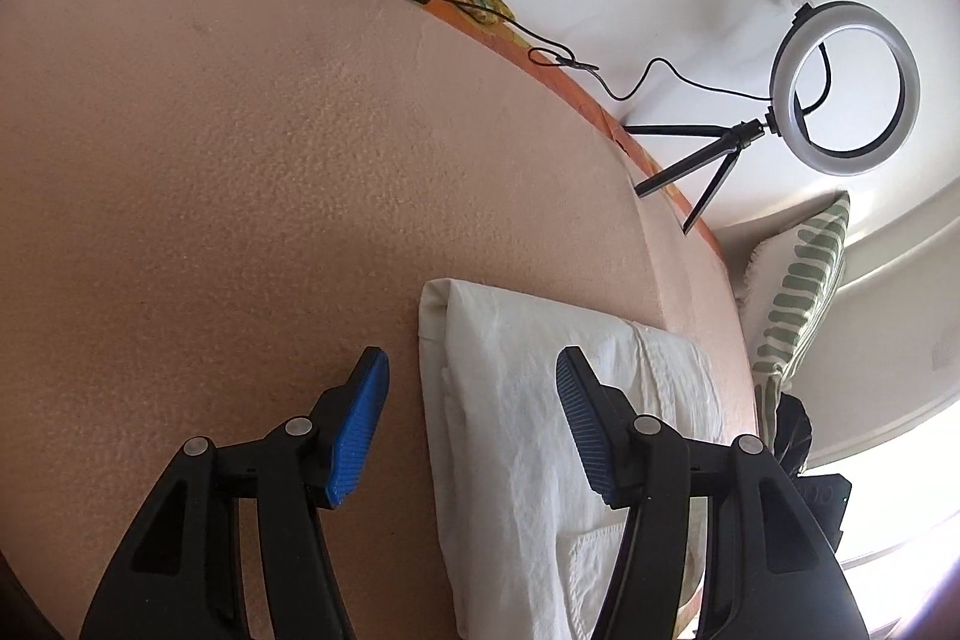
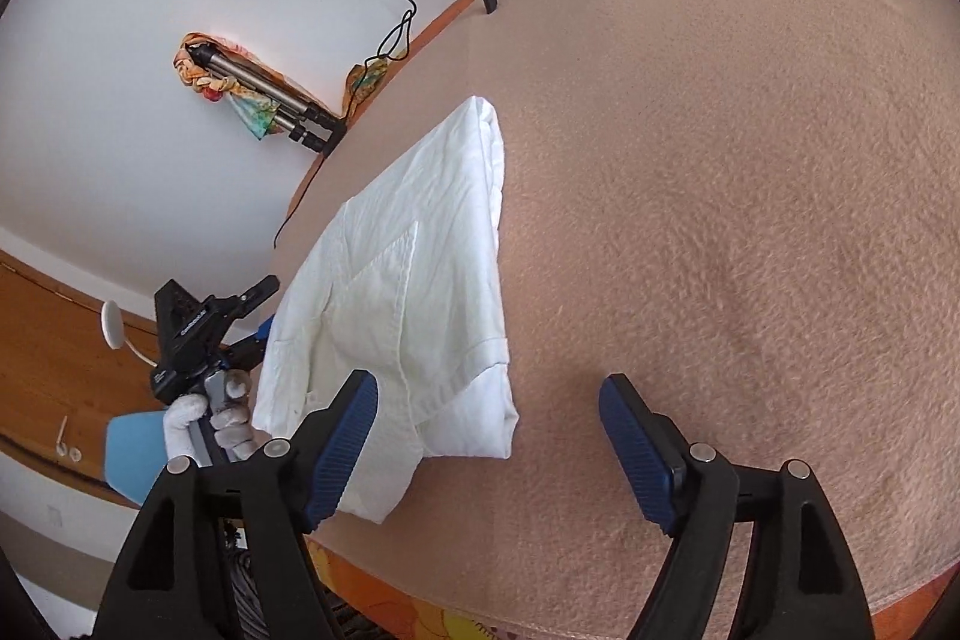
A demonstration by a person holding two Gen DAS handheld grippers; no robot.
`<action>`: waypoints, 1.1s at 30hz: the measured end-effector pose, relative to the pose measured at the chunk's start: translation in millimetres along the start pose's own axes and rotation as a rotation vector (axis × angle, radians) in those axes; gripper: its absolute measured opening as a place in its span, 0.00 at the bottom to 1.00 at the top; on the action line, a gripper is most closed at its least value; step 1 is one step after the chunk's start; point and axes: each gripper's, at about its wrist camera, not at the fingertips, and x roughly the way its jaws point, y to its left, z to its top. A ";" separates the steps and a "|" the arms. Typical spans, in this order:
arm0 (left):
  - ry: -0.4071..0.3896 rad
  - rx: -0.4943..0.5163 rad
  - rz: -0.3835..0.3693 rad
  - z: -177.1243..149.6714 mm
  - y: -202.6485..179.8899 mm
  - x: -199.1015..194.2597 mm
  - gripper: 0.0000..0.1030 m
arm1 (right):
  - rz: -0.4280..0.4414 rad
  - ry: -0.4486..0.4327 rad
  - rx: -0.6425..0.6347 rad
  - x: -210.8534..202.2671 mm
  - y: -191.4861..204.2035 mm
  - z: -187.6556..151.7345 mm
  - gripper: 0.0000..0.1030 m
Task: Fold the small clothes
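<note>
A white garment [image 1: 540, 430] lies folded into a long narrow stack on the pink blanket [image 1: 240, 160]. My left gripper [image 1: 471, 364] is open over the stack's left edge: one blue pad hangs above bare blanket, the other above the cloth, and neither presses on it. In the right wrist view the same garment [image 2: 420, 292] stretches away from me, with a seam and pocket showing. My right gripper [image 2: 489, 388] is open at its near end, holding nothing. The left gripper [image 2: 267, 310] shows at the garment's left side, held by a gloved hand [image 2: 210, 418].
A ring light on a small tripod [image 1: 846, 88] stands at the blanket's edge, its black cable [image 1: 570, 61] trailing along the edge. Larger tripod legs [image 2: 270, 100] wrapped in coloured cloth lean by the white wall. A green-striped pillow [image 1: 798, 292] sits beyond the edge. The blanket [image 2: 720, 160] extends right.
</note>
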 end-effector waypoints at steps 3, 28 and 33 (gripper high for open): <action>-0.001 -0.006 -0.013 0.8 -2.0 8.1 0.55 | 0.035 0.005 -0.004 6.8 3.6 -0.5 0.77; -0.168 0.381 0.155 -21.4 -68.3 -5.1 0.09 | -0.300 -0.081 -0.376 26.1 85.3 -24.4 0.12; -0.246 0.510 0.166 -38.3 -98.6 -26.1 0.08 | -0.400 -0.127 -0.531 21.6 117.6 -40.1 0.10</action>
